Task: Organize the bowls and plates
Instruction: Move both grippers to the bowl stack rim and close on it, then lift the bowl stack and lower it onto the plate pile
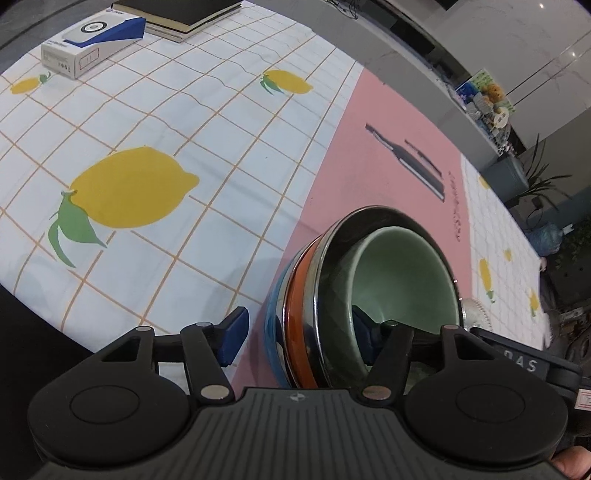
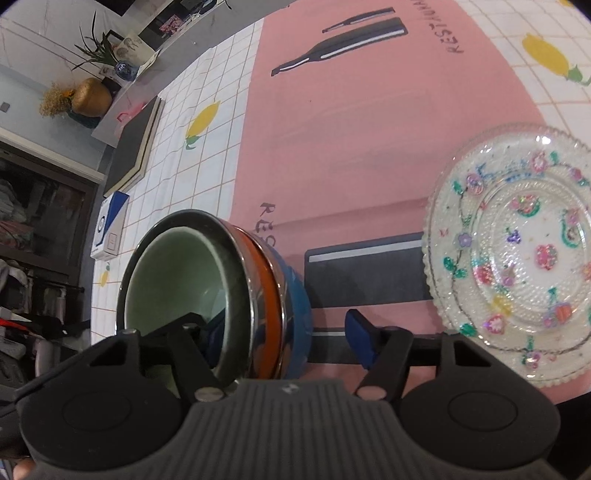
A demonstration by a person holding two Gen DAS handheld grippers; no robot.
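A nest of bowls (image 1: 369,295) sits on the pink strip of the tablecloth (image 1: 369,140), and both hand-held grippers straddle its wall from opposite sides. The nest has a pale green bowl (image 1: 406,273) innermost, then a steel bowl (image 1: 332,295), an orange one (image 1: 299,310) and a blue one (image 1: 275,314) outermost. Seen along the left gripper (image 1: 299,339), the nest lies dead ahead and very near: its left finger (image 1: 232,339) stands outside the blue wall with a gap of cloth showing between pad and bowl, while its right finger (image 1: 364,339) reaches down inside the green bowl. The right gripper (image 2: 284,339) mirrors this, with its right finger (image 2: 360,339) outside the blue wall and its left finger (image 2: 212,336) inside the green bowl. Both sets of jaws stand apart around the stacked rims, and I see no pad pressing on the outer wall yet, so neither looks clamped. Neither hand is clearly nearer; they seem matched for a two-handed lift. What the coming move likely turns on is that the stacked walls run across each gripper's gap, so closing should pinch all the rims together. A patterned glass plate (image 2: 517,254) lies to the right of the nest, near but apart from it, just beyond the right gripper's outer finger. Far off on the lemon-print part of the cloth are a white and blue box (image 1: 88,40) and some books (image 1: 184,14)
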